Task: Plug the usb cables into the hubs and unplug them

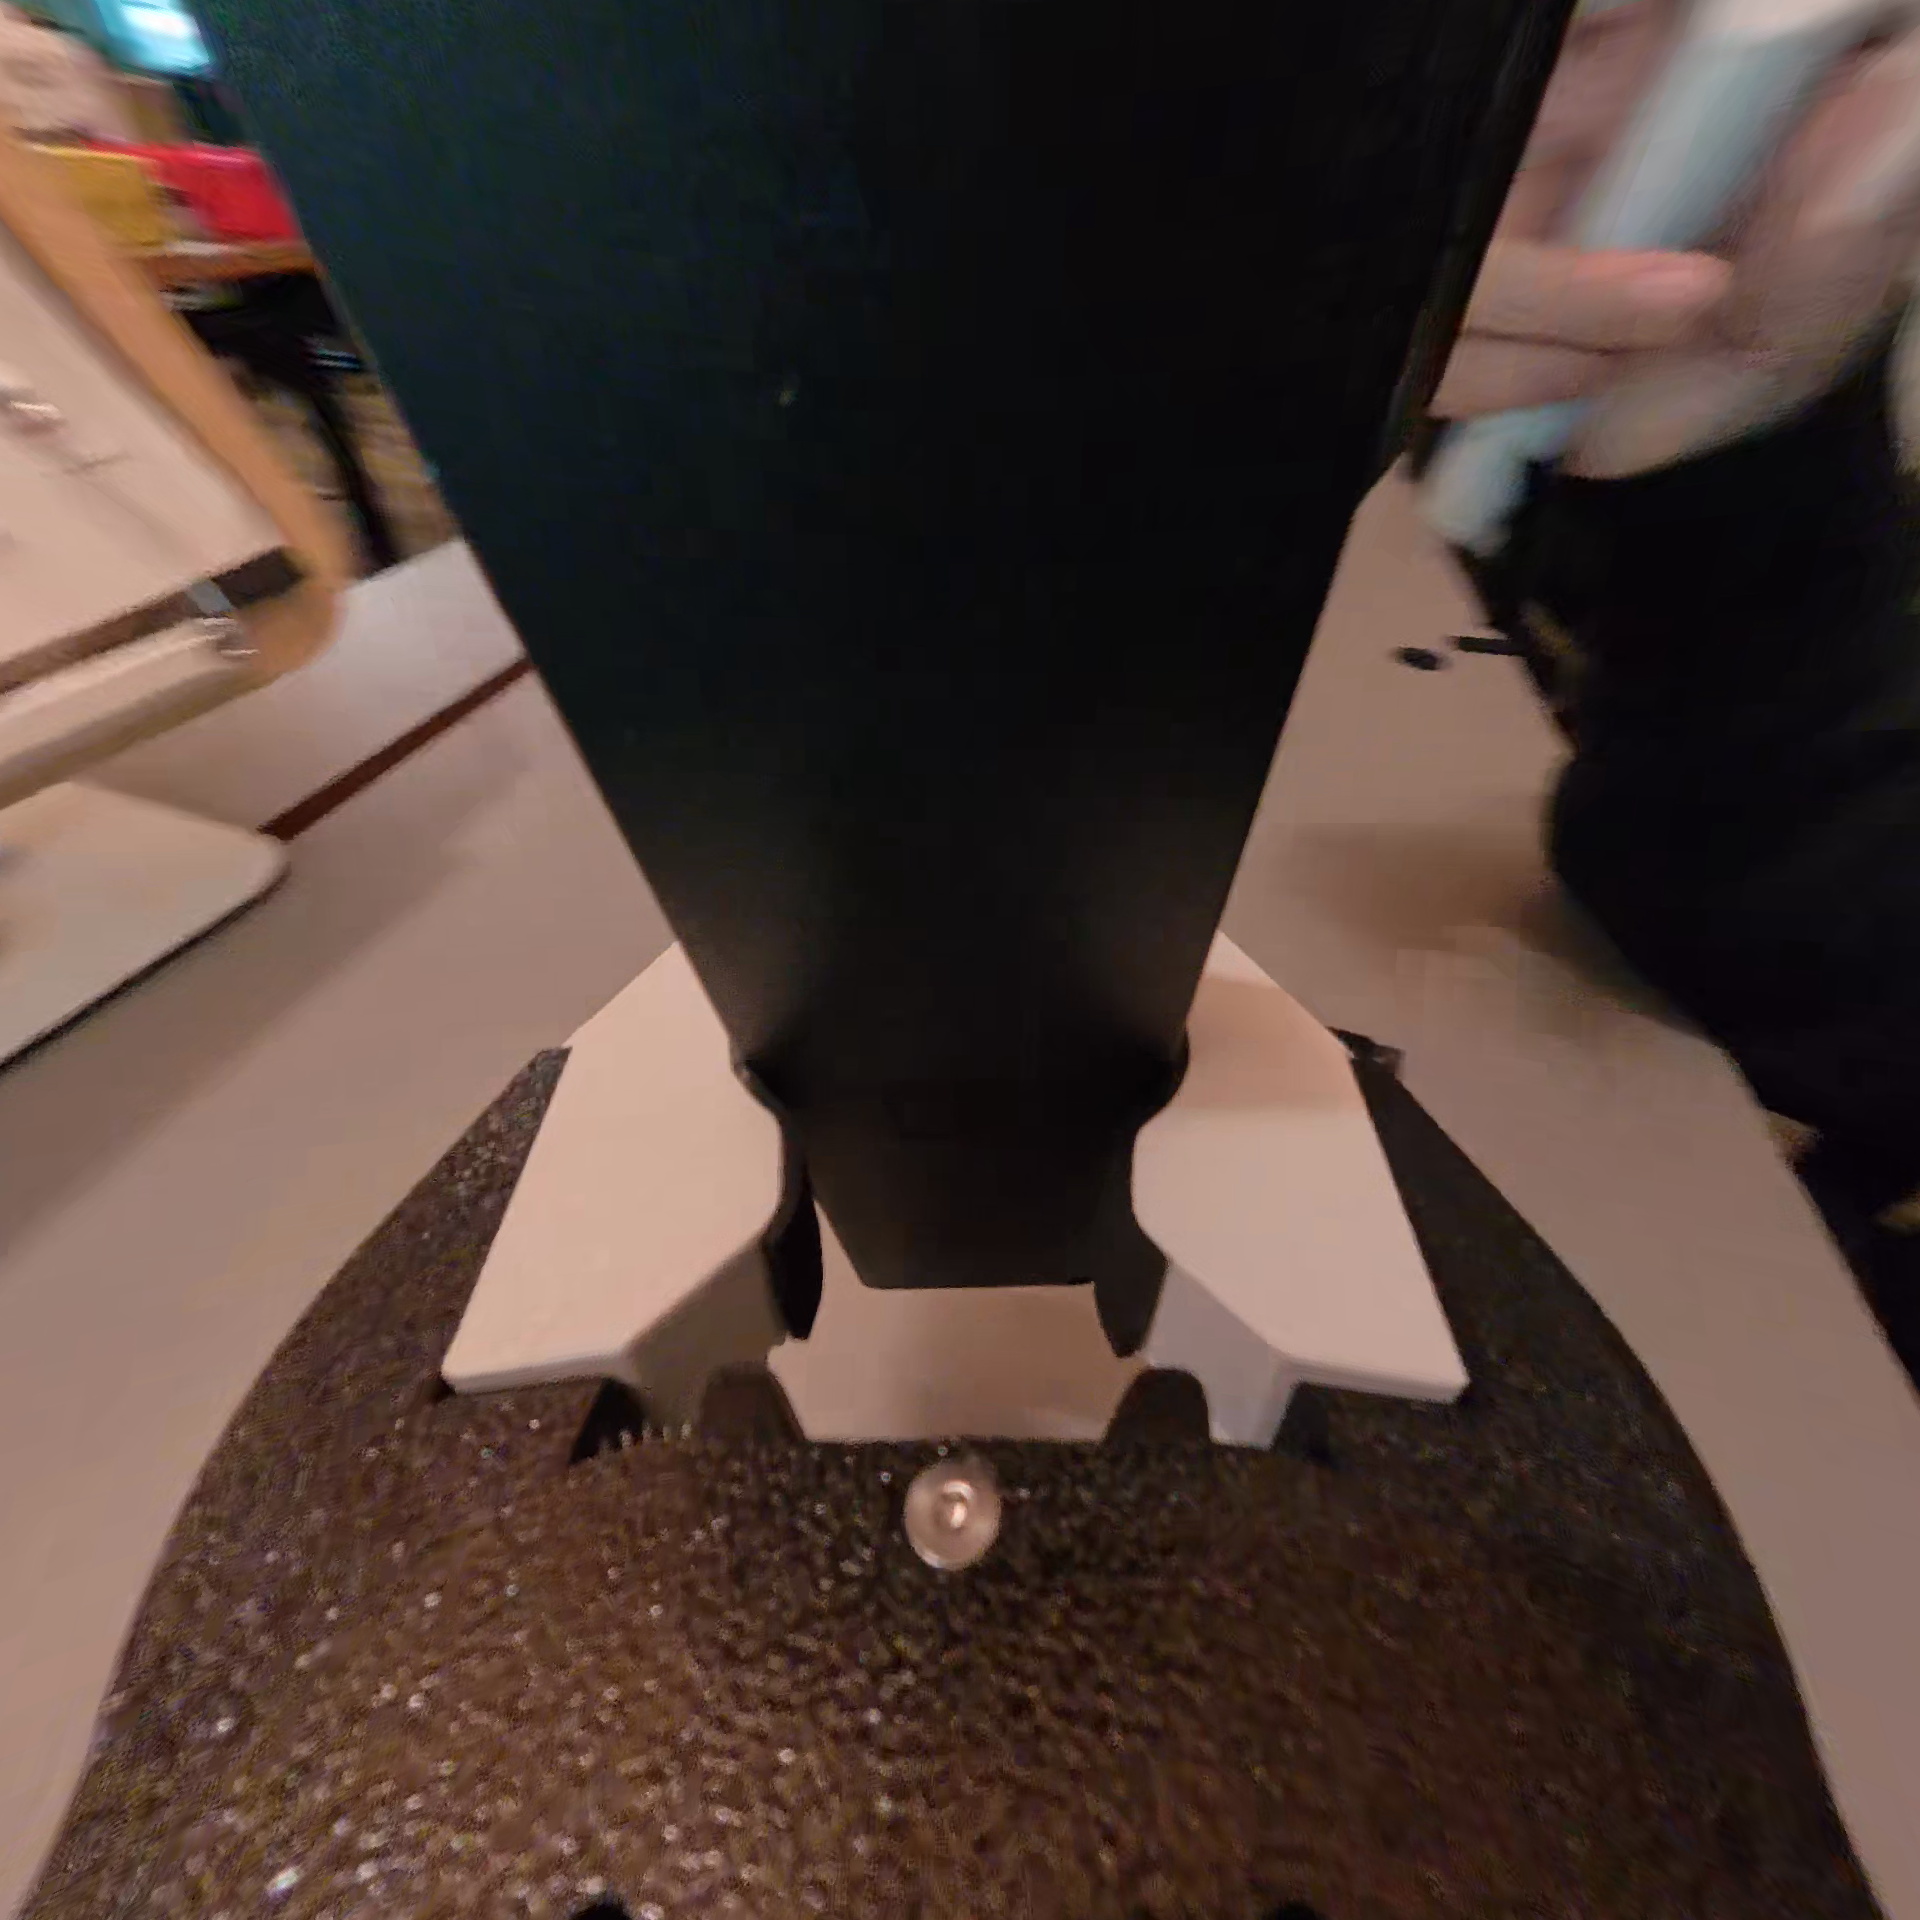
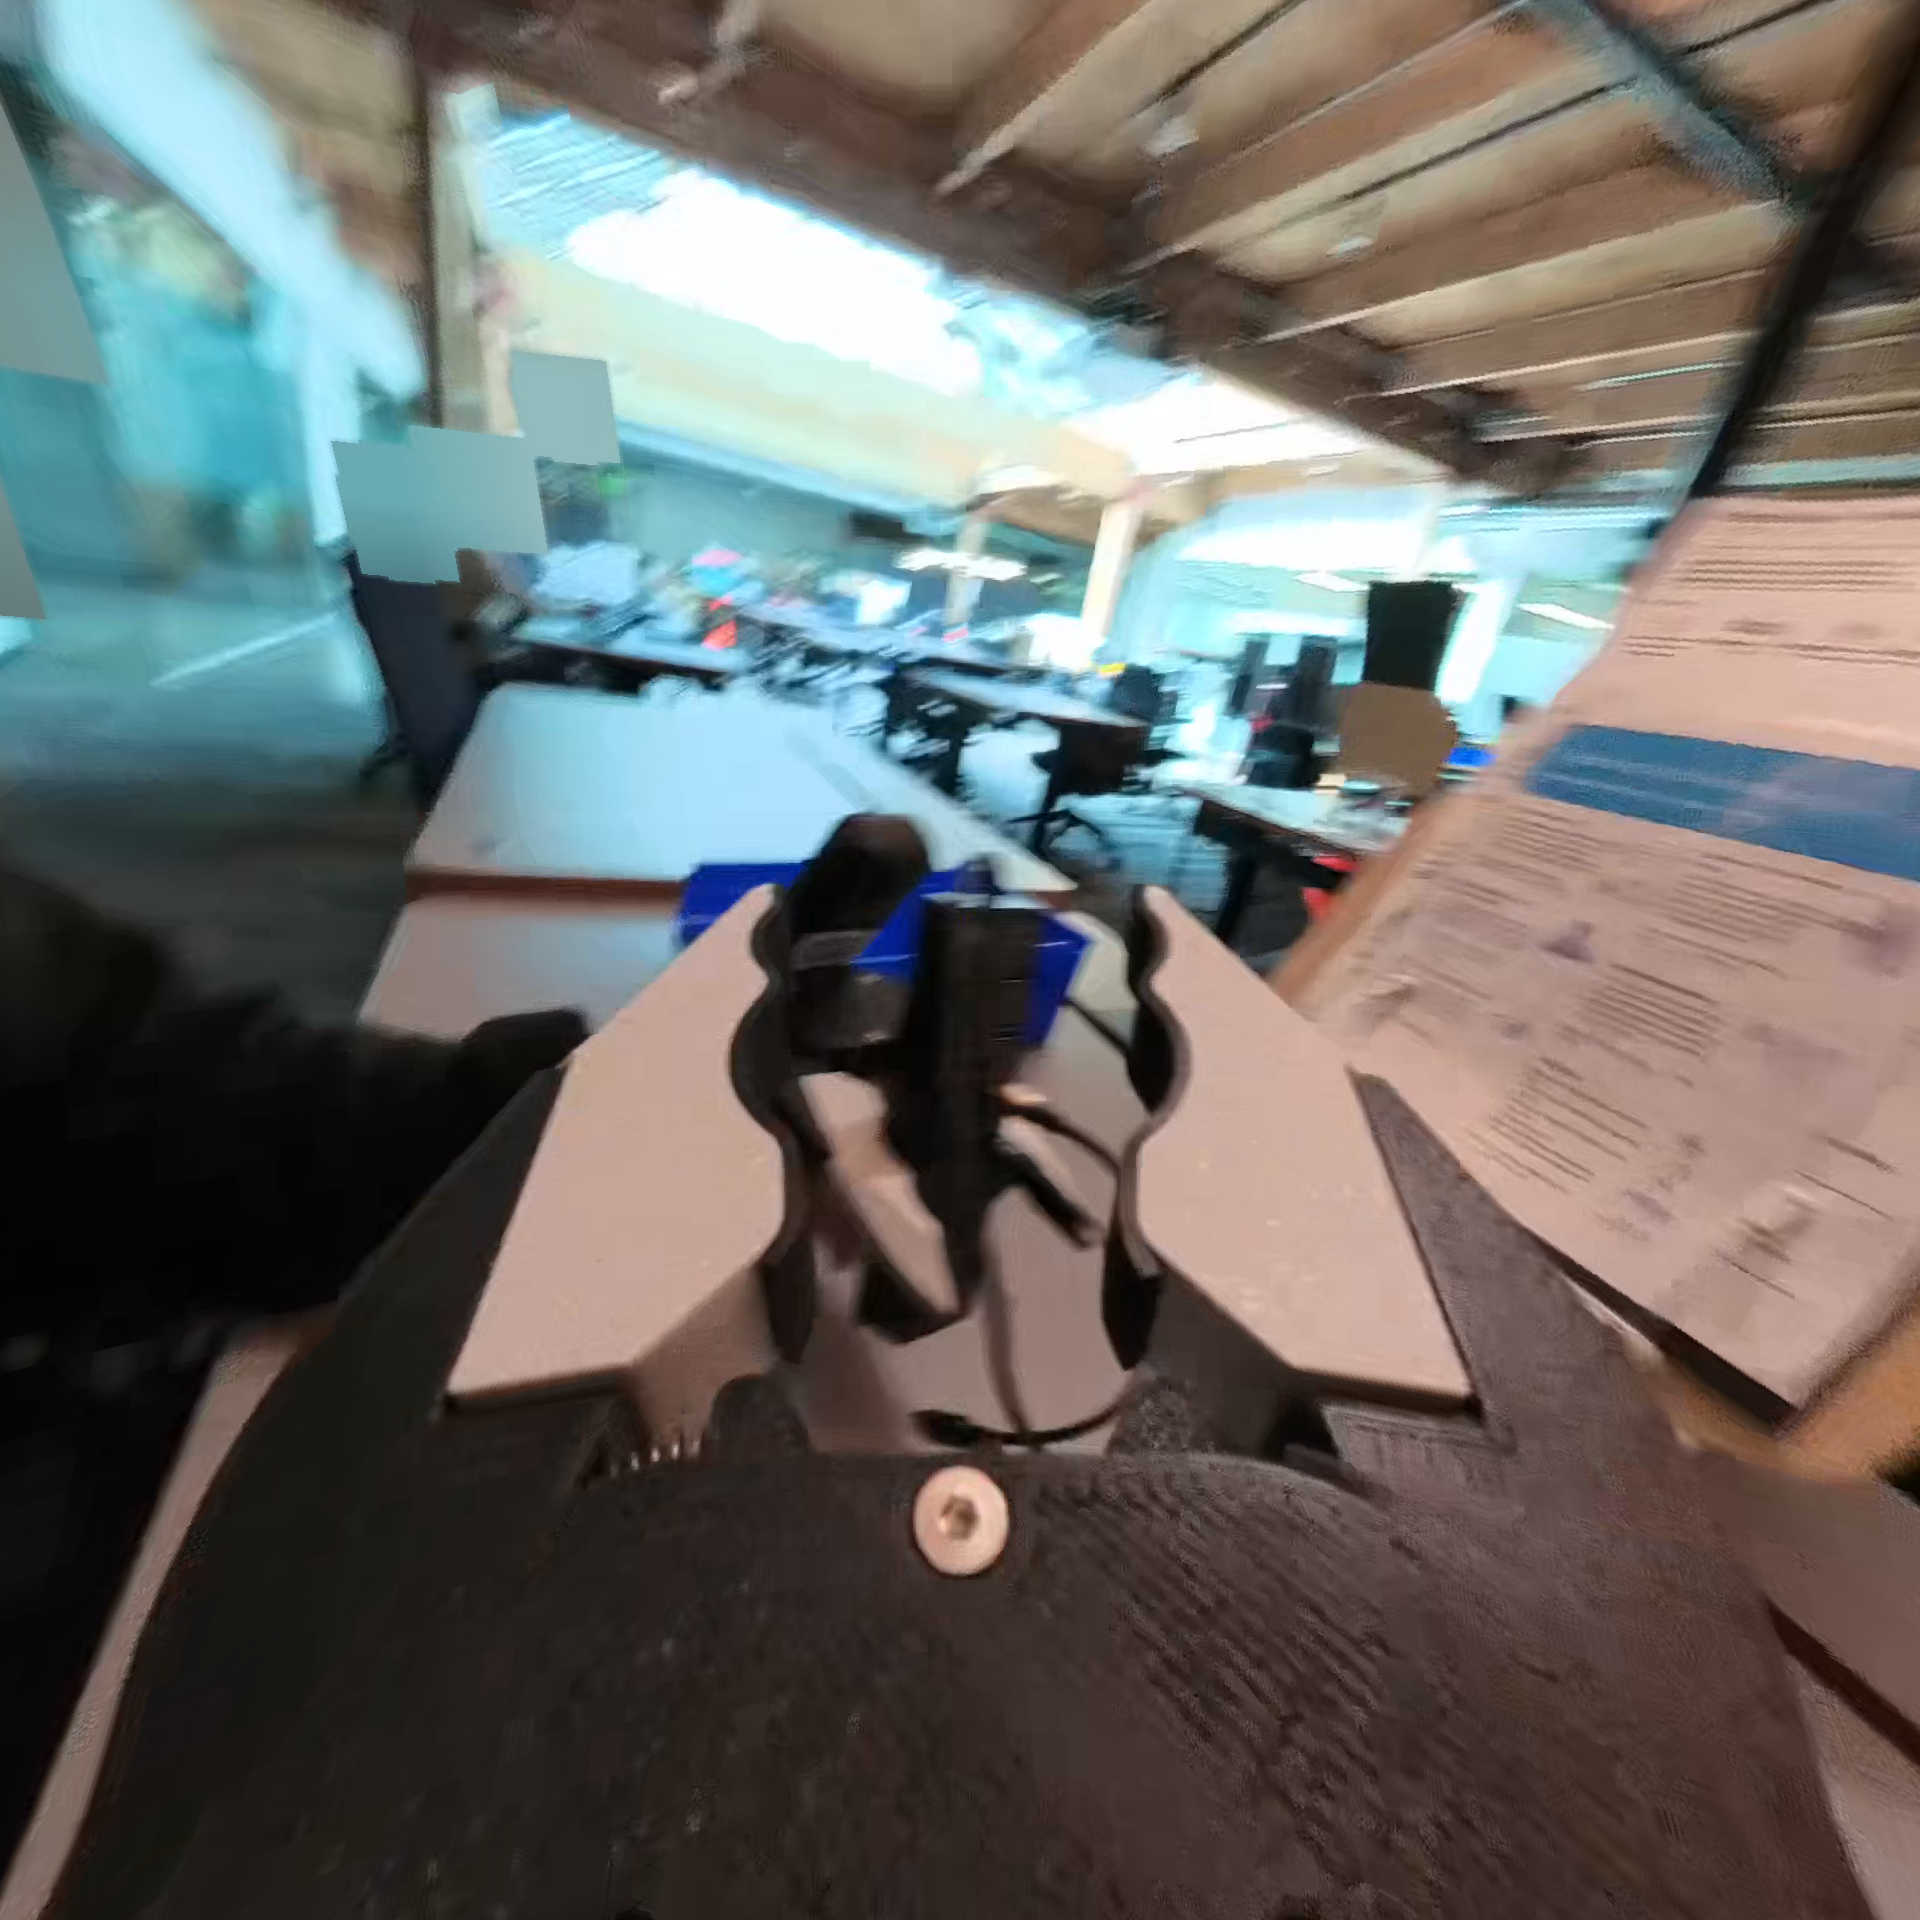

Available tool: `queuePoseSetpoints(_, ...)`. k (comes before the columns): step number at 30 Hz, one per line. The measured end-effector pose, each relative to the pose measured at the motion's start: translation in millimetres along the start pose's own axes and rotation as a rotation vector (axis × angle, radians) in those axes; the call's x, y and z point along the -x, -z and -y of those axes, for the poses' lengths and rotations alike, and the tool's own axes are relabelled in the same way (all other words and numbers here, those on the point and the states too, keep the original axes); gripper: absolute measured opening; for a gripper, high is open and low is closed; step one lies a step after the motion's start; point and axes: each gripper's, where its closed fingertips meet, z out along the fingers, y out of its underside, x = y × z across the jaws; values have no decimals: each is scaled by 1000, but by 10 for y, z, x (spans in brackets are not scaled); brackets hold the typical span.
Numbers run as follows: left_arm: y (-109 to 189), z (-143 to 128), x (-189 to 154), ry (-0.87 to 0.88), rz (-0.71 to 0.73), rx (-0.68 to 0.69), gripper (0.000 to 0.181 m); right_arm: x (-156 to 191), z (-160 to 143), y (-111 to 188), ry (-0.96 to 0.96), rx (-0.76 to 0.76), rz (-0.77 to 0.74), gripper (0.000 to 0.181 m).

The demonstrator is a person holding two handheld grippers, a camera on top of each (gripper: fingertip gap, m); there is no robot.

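In the left wrist view my left gripper is shut on a flat black hub that stands upright and hides most of the scene. In the right wrist view my right gripper is open and empty, its grey fingers spread wide. Between and beyond them I see the left gripper's grey finger holding the hub upright above the table. A black USB cable lies on the table just right of the hub, its plug free; a loop of it lies close below me.
A blue bin stands behind the hub. A cardboard board with a printed sheet leans at the right. A black sleeve is at the left. A hand shows at the upper right. The pale table runs on both sides.
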Motion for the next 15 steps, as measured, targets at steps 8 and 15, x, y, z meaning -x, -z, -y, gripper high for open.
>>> queuePoseSetpoints(8, -93, -147, -593, -67, -376, 64, 61, -21, -674, -202, -276, 172, 133, 75)
queuePoseSetpoints(15, -225, -343, -640, -123, -339, 169, 61, 294, -1176, -496, -121, 367, 173, 72)
